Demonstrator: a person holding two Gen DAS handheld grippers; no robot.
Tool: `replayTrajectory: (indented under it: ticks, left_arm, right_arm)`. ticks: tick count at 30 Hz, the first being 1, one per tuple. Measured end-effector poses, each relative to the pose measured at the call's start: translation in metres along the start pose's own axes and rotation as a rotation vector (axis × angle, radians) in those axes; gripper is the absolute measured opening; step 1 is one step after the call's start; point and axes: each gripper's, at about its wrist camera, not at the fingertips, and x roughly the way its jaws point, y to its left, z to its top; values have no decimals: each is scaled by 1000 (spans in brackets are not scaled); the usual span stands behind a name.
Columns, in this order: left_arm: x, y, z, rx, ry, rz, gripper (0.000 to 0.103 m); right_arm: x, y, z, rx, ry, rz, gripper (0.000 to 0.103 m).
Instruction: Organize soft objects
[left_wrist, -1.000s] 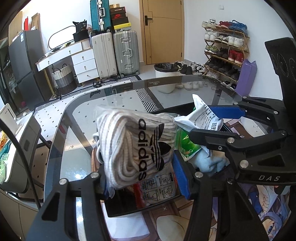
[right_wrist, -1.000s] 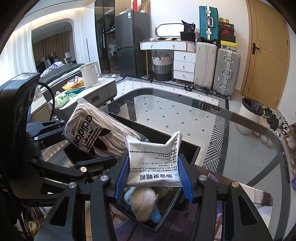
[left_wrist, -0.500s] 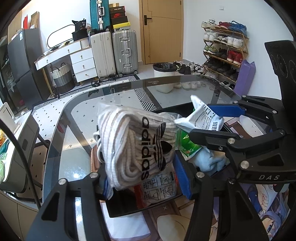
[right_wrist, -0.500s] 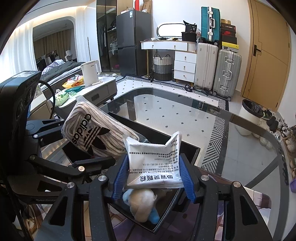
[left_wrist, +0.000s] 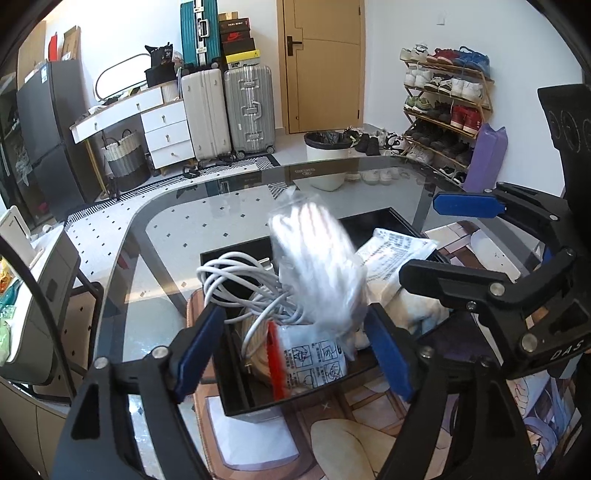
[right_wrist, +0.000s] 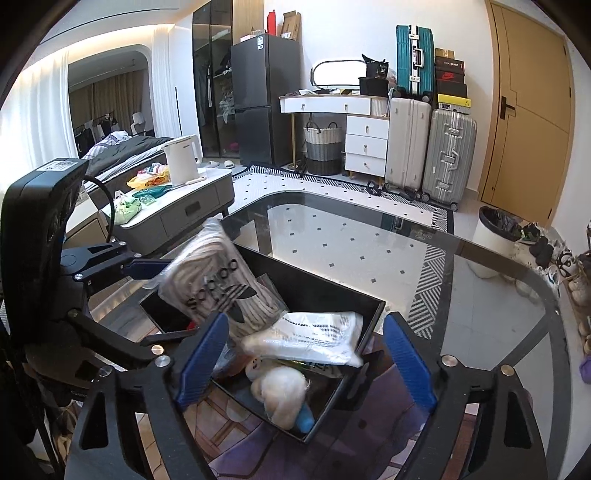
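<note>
Blue-padded, both tools tilt downward over the black tray (right_wrist: 369, 314) on the glass bench (right_wrist: 480, 295). The left tool (left_wrist: 295, 345) and right tool (right_wrist: 304, 363) have just been opening, jaws spread, nothing pinched; the blurred sock pack (left_wrist: 317, 266) and white packet (right_wrist: 314, 338) sit in the tray.

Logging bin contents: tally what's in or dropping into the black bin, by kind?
Plastic packets: 3, namely sock pack, white pouch, and printed packet
Plush toys: 1
Cable bundles: 1
Total: 5 visible in the bin; anything underneath is hidden.
</note>
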Motion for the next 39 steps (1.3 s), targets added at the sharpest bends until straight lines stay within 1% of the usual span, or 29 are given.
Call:
replayTrajectory:
  ticks: [2, 4, 9, 14, 22, 27, 39]
  left_arm:
    - [-3, 0, 0, -2, -5, 2, 79]
    - [-5, 1, 0, -2, -10, 10, 81]
    - [-13, 6, 1, -14, -37, 42, 93]
    - [-19, 7, 1, -9, -67, 69, 103]
    - [-32, 7, -1, -19, -107, 54, 103]
    - [-46, 4, -4, -15, -152, 67, 103]
    - [-69, 2, -13, -42, -200, 80, 103]
  right_arm:
    - [-2, 1, 0, 1, -4, 1, 91]
    - [-4, 2, 1, -1, -6, 0, 95]
    - [-10, 5, 0, -5, -27, -4, 102]
    - [-15, 6, 0, -4, -46, 2, 102]
    - [-36, 14, -4, 3, -91, -4, 102]
    - [-54, 17, -11, 6, -126, -16, 102]
    - [-101, 18, -29, 43, -221, -33, 102]
